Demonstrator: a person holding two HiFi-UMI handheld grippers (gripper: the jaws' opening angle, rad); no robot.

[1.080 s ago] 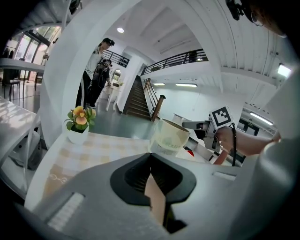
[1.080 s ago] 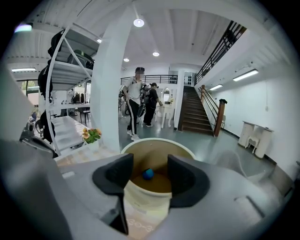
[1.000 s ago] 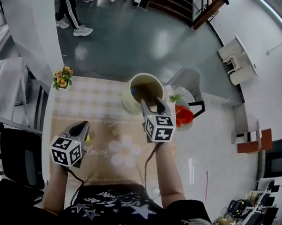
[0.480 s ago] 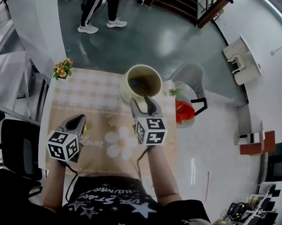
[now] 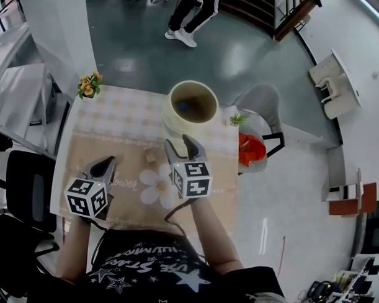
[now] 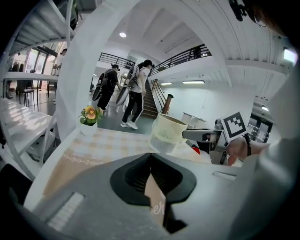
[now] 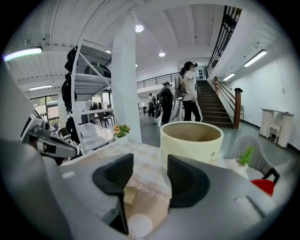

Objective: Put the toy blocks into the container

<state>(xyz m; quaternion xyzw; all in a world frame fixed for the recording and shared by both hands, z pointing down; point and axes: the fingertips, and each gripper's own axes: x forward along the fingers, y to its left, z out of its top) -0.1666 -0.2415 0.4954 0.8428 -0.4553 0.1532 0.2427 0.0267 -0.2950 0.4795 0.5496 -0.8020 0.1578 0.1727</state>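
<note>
Right gripper (image 5: 180,146): jaws wide apart, nothing held. Wooden block (image 5: 151,156) lies on the table runner (image 5: 124,161) just off its left jaw, untouched. Cream container (image 5: 170,122) stands ahead, past the jaw tips. Left gripper (image 5: 104,168): jaws together, empty; block ahead to its right.

Small pale wooden toy block (image 5: 151,155) lying alone on the tabletop (image 5: 116,123), well short of the cream round container (image 5: 172,123), upright, open-topped, small blue piece (image 5: 183,107) inside
</note>
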